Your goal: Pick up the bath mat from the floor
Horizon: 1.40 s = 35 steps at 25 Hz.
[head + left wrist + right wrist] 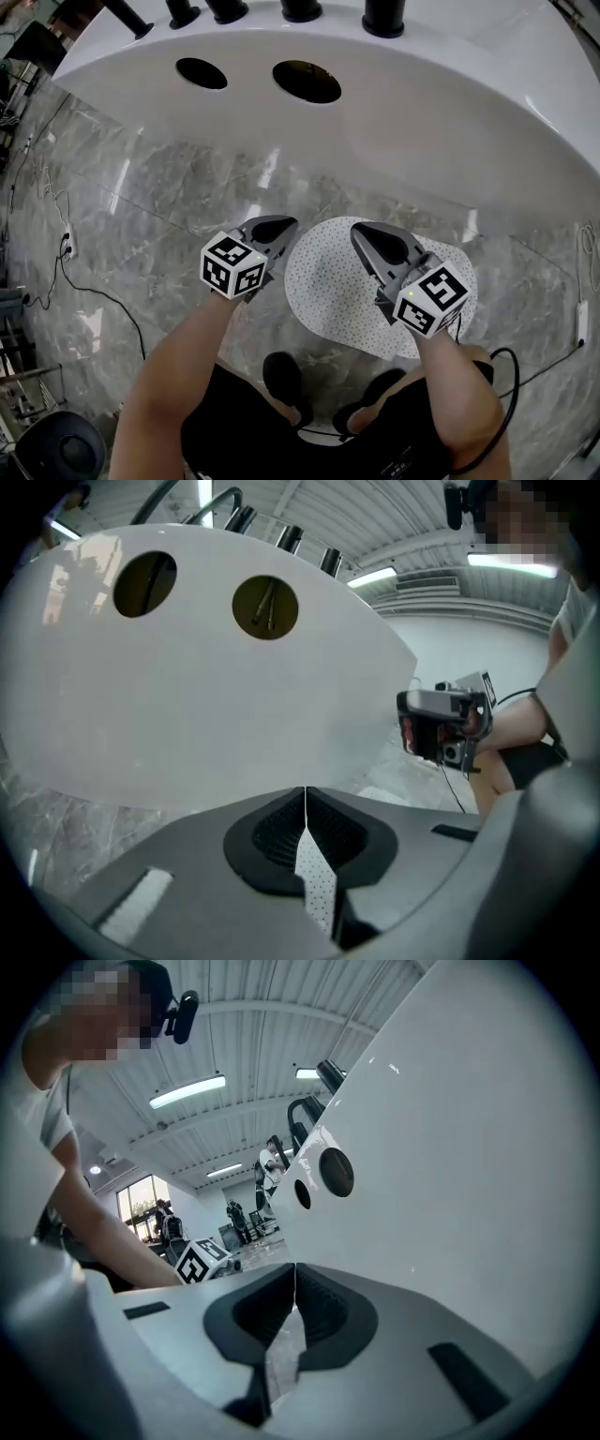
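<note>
Bath mat [330, 281] hangs at frame center, above the marble floor [141, 206] & below the white tub [441, 112]. Left gripper [281, 226] fingers are clenched on its upper-left edge, w/ dotted fabric pinched between them. Right gripper [365, 231] fingers are clamped on its top edge.

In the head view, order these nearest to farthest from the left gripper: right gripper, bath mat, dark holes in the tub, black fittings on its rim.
1. Bath mat: in the jaws of the left gripper.
2. Right gripper: just right, at the mat's edge.
3. Dark holes: ahead, in the tub.
4. Black fittings: farthest, on the rim.
</note>
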Each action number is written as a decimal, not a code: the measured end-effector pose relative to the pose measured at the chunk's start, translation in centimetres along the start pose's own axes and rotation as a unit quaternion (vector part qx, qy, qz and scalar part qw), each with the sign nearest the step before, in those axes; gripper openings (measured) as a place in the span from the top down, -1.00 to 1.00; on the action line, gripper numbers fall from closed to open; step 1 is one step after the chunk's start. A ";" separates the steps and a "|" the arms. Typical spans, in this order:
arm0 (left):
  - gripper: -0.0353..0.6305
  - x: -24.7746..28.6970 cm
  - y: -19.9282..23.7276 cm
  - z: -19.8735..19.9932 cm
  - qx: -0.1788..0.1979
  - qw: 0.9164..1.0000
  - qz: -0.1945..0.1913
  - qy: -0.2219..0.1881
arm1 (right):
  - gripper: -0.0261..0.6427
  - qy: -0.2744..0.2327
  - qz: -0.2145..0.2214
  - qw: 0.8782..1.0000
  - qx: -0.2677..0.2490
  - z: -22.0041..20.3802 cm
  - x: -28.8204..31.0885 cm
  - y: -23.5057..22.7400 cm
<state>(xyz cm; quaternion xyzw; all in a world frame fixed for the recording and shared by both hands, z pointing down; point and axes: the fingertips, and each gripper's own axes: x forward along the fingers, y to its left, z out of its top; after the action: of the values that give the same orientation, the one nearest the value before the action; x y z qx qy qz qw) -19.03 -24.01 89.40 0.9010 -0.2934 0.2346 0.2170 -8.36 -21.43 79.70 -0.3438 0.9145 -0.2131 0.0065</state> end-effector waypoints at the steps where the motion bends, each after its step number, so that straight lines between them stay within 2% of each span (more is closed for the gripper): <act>1: 0.87 0.4 0.1 -0.8 0.008 1.000 -0.004 0.014 | 0.90 0.000 0.000 1.000 -0.003 0.0 -0.1 -0.1; 4: 0.87 1.5 0.7 -2.9 0.025 0.999 -0.009 0.048 | 0.90 -0.004 -0.005 1.000 0.006 -0.2 0.0 -0.7; 8: 0.87 2.3 0.0 -4.9 0.037 0.996 -0.024 0.078 | 0.90 -0.009 -0.001 0.999 0.049 0.0 0.3 -0.6; 13: 0.87 3.4 0.0 -8.3 0.051 0.991 -0.040 0.119 | 0.90 0.003 0.025 0.999 0.039 -0.2 0.5 1.0; 19: 0.87 3.4 1.9 -11.5 0.061 0.987 -0.033 0.146 | 0.90 0.010 0.027 0.999 0.038 -0.3 0.7 1.0; 30: 0.86 3.1 2.6 -17.6 0.015 0.983 -0.032 0.178 | 0.90 0.040 0.029 0.998 0.046 -1.6 0.6 0.3; 35: 0.83 2.8 3.2 -20.5 -0.012 0.982 -0.013 0.186 | 0.90 0.047 0.032 0.997 0.056 -2.0 0.9 0.4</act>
<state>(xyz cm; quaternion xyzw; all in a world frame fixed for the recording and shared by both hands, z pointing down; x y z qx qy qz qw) -25.09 -16.70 108.11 0.8427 -0.2392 0.3915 0.2818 -9.58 -20.98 81.45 -0.3034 0.9109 -0.2795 -0.0103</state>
